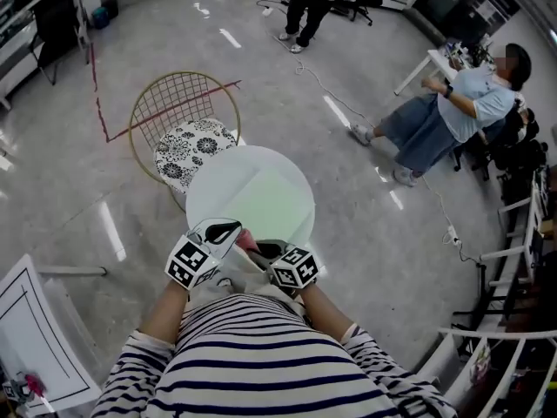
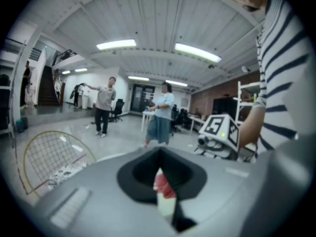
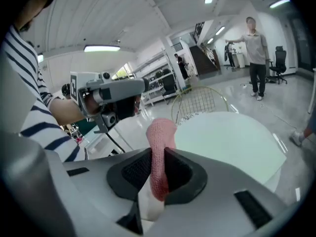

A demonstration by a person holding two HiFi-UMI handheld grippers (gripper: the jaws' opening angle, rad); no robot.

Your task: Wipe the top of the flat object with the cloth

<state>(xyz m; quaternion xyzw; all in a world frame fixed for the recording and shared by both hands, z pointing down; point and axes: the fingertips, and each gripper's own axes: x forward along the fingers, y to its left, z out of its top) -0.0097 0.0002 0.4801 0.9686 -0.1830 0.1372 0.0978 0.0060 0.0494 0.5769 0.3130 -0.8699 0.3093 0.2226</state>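
I am at the pick-up-and-carry stage, by my reading: the pink knitted cloth (image 1: pixel 247 241) hangs between my 2 tools at the 6 o'clock rim of the round pale glass table top (image 1: pixel 261 177), and no wiping stroke looks begun. The left gripper (image 1: pixel 228 233) has its jaws fully together, nipping only a thin red-and-white sliver of the cloth's edge. The right gripper (image 1: pixel 268 252) is clamped on a thick fold of it, and a rounded pink end stands up past its jaws. From the right gripper view the top spreads bare ahead and below, so I judge the cloth to be clear of the surface. My next move calls for lowering both tools so the fabric lies flat on the glass, then pushing out toward 12 o'clock and sweeping back in arcs. I would keep the pressure light, because the left pinch looks slim and could slip. The rim is a continuous curve with no lip that I can see, so any stroke run too far drops the cloth off the edge. The gold wire chair with the black-and-white patterned cushion (image 1: pixel 184 144) sits just beside the rim at 10 o'clock, the 1 tight spot. The seated person in the pale blue top (image 1: pixel 452 111) at 2 o'clock is well apart, as is the standing person (image 1: pixel 309 3) at 12 o'clock.
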